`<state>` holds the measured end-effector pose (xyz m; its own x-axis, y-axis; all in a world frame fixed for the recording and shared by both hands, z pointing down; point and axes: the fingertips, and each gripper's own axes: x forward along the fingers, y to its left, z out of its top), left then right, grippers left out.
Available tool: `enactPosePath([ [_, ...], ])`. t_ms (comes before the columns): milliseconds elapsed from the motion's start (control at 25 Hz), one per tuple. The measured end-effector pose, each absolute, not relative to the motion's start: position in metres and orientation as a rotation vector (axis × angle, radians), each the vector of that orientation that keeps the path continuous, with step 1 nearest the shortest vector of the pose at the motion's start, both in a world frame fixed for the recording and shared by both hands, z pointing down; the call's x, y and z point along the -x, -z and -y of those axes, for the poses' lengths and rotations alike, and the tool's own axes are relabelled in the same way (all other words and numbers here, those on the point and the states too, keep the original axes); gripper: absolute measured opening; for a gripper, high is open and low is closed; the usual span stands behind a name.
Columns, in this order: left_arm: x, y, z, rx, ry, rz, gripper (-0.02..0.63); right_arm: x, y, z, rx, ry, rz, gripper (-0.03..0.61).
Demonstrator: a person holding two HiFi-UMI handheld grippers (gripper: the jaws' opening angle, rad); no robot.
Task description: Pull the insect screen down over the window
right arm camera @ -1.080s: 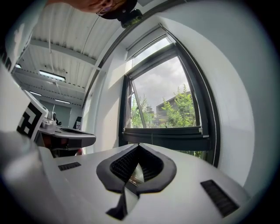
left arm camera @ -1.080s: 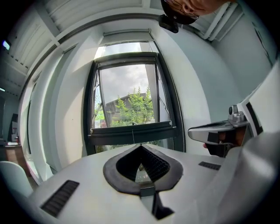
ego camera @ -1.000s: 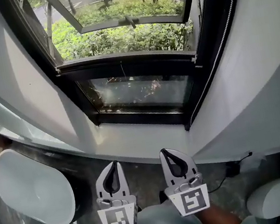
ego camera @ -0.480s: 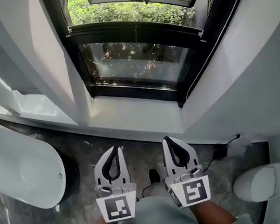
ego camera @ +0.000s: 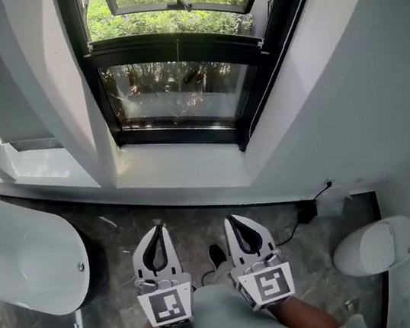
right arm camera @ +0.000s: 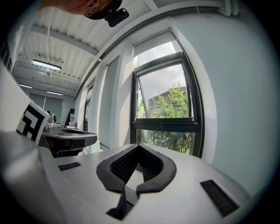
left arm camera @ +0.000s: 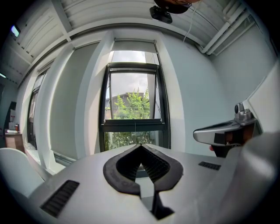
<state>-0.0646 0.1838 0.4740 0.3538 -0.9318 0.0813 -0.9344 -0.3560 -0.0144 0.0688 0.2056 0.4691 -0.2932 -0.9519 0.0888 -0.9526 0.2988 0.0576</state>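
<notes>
The tall black-framed window [ego camera: 177, 86] is set in the white wall ahead, and its upper sash is tilted open onto green bushes. In the left gripper view the window [left arm camera: 133, 105] has a pale roller box [left arm camera: 134, 45] across its top and a thin cord [left arm camera: 134, 127] hanging at mid-width. No screen covers the glass. My left gripper [ego camera: 158, 228] and right gripper [ego camera: 230, 219] are held side by side low in front of my body, well short of the window. Both are shut and empty, as their own views confirm for the left gripper [left arm camera: 141, 147] and the right gripper [right arm camera: 138, 147].
A white tub [ego camera: 20, 262] stands on the grey marbled floor at the left. A white rounded fixture [ego camera: 372, 246] sits at the right. A black cable and plug [ego camera: 305, 209] lie near the wall's foot. A white sill [ego camera: 183, 172] runs below the window.
The view has swung, so the window sits higher and further left in the picture and more floor shows. Both grippers stay shut, low and close together.
</notes>
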Motion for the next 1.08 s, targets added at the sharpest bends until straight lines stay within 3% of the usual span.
enactPosePath([
  [1080,0.079,-0.492,-0.213,-2.517,-0.143,1.765,0.013,-0.06,-0.494,-0.233,-1.782,-0.1,2.371,0.003],
])
